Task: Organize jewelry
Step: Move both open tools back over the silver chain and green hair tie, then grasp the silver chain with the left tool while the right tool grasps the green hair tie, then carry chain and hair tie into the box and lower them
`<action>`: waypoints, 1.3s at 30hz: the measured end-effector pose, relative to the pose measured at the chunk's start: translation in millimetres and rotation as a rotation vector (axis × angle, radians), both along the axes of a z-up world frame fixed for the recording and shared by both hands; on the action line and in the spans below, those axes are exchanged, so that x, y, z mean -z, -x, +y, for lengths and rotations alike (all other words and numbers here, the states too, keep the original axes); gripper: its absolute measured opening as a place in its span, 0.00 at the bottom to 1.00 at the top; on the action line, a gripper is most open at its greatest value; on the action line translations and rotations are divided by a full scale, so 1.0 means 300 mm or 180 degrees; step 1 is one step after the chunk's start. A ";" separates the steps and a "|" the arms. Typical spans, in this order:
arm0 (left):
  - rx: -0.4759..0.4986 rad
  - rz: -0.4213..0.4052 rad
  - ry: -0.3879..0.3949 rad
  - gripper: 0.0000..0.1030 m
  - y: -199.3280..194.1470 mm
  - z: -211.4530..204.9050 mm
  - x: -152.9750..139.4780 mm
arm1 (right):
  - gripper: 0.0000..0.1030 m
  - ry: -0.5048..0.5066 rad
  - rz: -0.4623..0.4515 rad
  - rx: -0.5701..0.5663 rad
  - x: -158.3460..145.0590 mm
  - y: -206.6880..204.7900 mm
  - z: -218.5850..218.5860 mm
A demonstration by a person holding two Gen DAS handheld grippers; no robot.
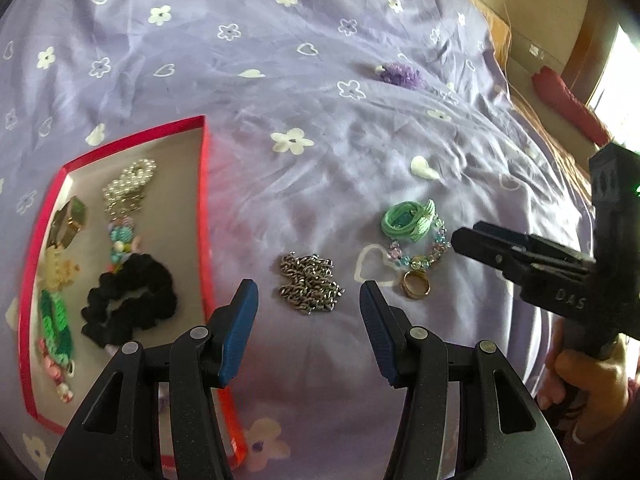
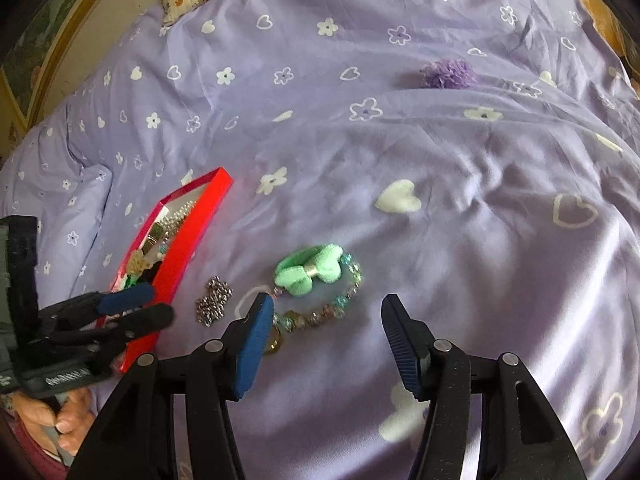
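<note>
Left gripper [image 1: 308, 312], low in the left wrist view, holds its 2 blue pads apart and empty, framing the silver chain [image 1: 310, 288] heaped on the purple bedspread [image 1: 320, 80]. Right gripper [image 2: 328, 344] is likewise spread and empty, beside a green bow [image 2: 310, 274] and beaded bracelet [image 2: 320, 312]. The red box [image 1: 204, 208] lies at left. Loose links may slip from a pinch, or the pads may snag fabric.

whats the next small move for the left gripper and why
Probably lower the left gripper onto the silver chain and close. Its jaws are open and empty, the chain lies between the fingertips on the bedsheet, outside the red box.
</note>
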State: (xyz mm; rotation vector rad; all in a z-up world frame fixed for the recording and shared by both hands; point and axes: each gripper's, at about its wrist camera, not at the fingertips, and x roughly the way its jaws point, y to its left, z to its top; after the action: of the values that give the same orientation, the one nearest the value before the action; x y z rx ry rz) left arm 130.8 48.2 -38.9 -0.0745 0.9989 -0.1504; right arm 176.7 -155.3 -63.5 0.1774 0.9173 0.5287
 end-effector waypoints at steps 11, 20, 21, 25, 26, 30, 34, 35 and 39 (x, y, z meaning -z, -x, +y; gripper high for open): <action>0.0080 0.0232 -0.0125 0.48 -0.077 -0.039 0.099 | 0.28 0.0120 0.0051 -0.0125 0.038 -0.093 0.097; 0.0090 0.0195 -0.0005 0.08 -0.082 -0.017 0.103 | 0.07 -0.0025 -0.0008 -0.0024 0.016 -0.075 0.057; 0.0090 0.0173 -0.0021 0.07 -0.076 -0.018 0.098 | 0.07 -0.0047 -0.0013 -0.0023 0.011 -0.072 0.054; 0.0121 0.0064 -0.0045 0.07 -0.049 -0.032 0.076 | 0.07 -0.0144 -0.0052 0.0004 -0.022 -0.043 0.026; 0.0126 0.0033 -0.0031 0.07 -0.041 -0.032 0.068 | 0.07 -0.0183 -0.0060 0.0007 -0.032 -0.033 0.017; 0.0097 -0.0089 0.0016 0.07 -0.007 -0.022 0.029 | 0.07 -0.0268 -0.0097 0.0021 -0.063 -0.009 -0.001; 0.0039 -0.0210 0.0084 0.07 0.015 -0.001 -0.028 | 0.07 -0.0316 -0.0137 0.0030 -0.090 0.007 -0.010; 0.0029 -0.0245 0.0104 0.07 0.021 0.005 -0.044 | 0.07 -0.0339 -0.0144 0.0027 -0.097 0.012 -0.010; -0.0011 -0.0423 0.0143 0.07 0.046 0.026 -0.127 | 0.07 -0.0380 -0.0164 0.0002 -0.113 0.026 0.001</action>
State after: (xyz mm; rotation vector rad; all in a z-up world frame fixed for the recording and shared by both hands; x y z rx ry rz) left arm 116.9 56.0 -0.8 -0.1060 0.8629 -0.1723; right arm 169.0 -155.0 -29.5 0.2710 0.8359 0.5854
